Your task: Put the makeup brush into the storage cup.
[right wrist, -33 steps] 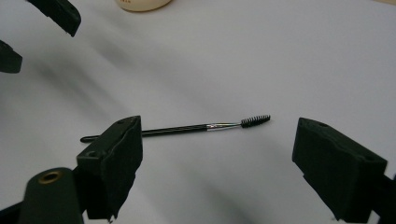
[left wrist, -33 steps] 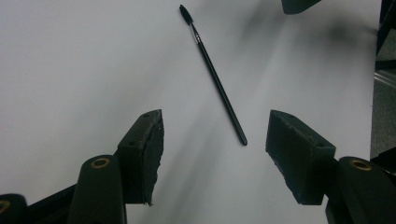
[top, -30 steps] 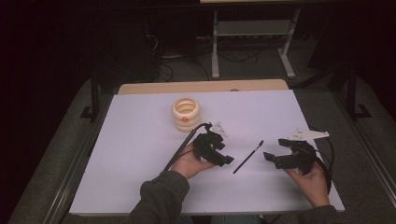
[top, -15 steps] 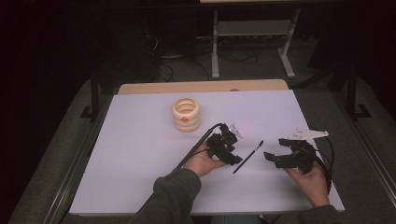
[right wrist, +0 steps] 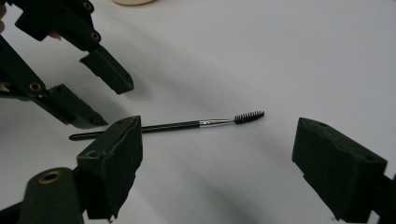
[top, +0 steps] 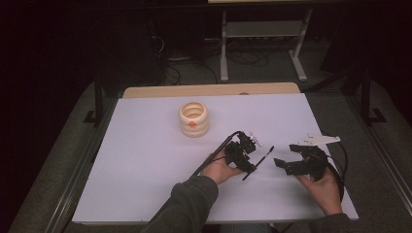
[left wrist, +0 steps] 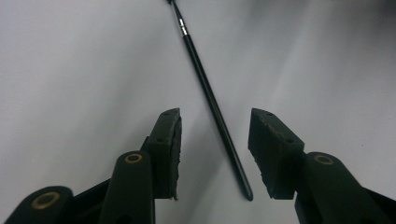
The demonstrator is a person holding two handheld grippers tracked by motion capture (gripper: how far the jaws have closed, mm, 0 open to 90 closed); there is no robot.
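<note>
One thin black brush lies flat near the middle of the table. The left gripper has been closing its jaws, with the handle between them, maybe not yet touching. The right gripper sits open just beside. One cream ring pot stands behind, nearer the far edge.

Items on the white table, counted:

- Brush, thin black handle with a small spiral bristle tip: one.
- Ringed cream holder with an orange spot on its side: one.
- Hand-held grippers, black, two jaws each: two, the left gripper and the right gripper.
- Hands holding them: two.
- Tables: one.
</note>
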